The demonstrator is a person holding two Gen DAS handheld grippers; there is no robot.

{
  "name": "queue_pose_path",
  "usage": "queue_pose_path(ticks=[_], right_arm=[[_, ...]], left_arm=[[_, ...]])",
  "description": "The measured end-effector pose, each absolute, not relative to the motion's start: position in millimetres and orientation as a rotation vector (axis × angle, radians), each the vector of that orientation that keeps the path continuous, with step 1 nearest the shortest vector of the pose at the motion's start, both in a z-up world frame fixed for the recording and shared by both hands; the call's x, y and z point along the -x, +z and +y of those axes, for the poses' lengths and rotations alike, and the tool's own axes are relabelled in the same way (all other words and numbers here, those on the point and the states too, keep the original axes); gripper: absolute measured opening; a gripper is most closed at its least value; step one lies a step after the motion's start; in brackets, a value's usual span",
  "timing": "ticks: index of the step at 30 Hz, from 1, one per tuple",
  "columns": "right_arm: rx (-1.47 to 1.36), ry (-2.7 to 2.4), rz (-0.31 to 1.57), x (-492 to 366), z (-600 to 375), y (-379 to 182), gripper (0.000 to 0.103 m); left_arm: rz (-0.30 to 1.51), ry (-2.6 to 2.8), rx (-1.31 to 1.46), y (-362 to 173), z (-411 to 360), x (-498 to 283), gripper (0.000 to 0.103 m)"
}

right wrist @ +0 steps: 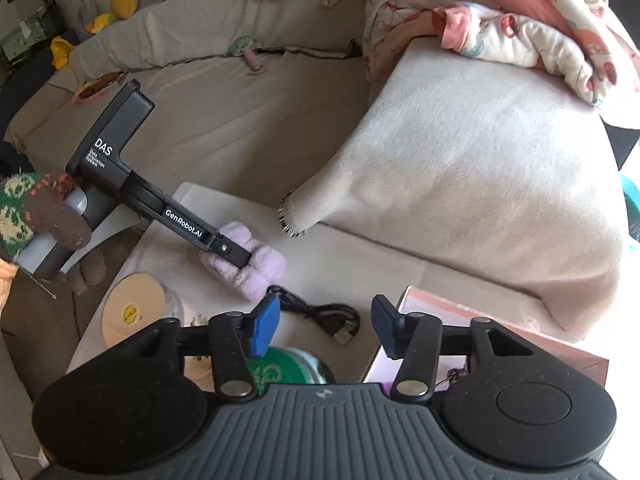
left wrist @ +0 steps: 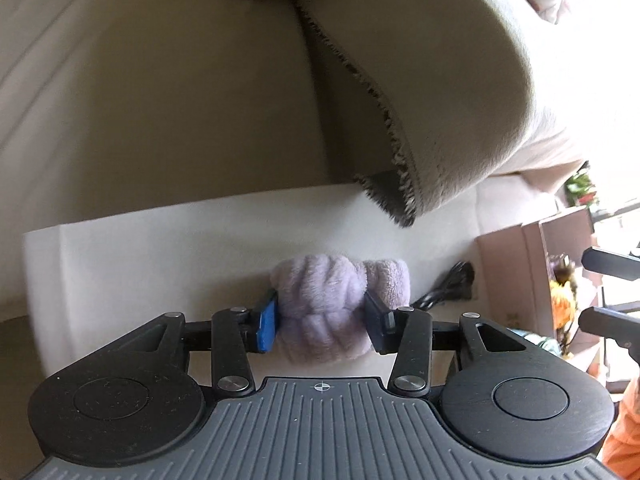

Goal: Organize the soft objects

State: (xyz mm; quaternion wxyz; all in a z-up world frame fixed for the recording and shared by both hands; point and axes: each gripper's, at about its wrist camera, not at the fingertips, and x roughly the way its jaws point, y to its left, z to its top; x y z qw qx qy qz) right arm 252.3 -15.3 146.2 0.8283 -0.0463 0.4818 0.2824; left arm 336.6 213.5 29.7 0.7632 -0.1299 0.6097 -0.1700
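Note:
A fluffy lilac headband (left wrist: 332, 304) lies on a white table top (left wrist: 140, 264) in front of a beige sofa. My left gripper (left wrist: 322, 316) is shut on the lilac headband, its blue pads pressing both sides. In the right wrist view the left gripper (right wrist: 236, 252) holds the same headband (right wrist: 256, 268) low over the table. My right gripper (right wrist: 324, 322) is open and empty, hovering above a black cable (right wrist: 320, 314) near the table's front.
A beige blanket (right wrist: 480, 168) drapes over the sofa, its fringed corner (left wrist: 396, 200) hanging near the table. A floral quilt (right wrist: 520, 28) lies behind. A pink box (right wrist: 500, 340), a disc spindle (right wrist: 132, 312) and a green tin (right wrist: 280, 368) stand on the table.

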Motion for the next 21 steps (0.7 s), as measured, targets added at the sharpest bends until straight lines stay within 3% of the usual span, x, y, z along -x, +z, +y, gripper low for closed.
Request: queue_pose_path(ticks=[6, 11, 21], right_arm=[[0.137, 0.594, 1.088, -268, 10, 137, 0.059], [0.198, 0.659, 1.218, -280, 55, 115, 0.042], [0.388, 0.560, 1.383, -310, 113, 64, 0.042]], left_arm=[[1.193, -0.362, 0.445, 26, 237, -318, 0.036], [1.063, -0.289, 0.505, 31, 269, -271, 0.035], [0.955, -0.287, 0.562, 39, 322, -216, 0.035]])
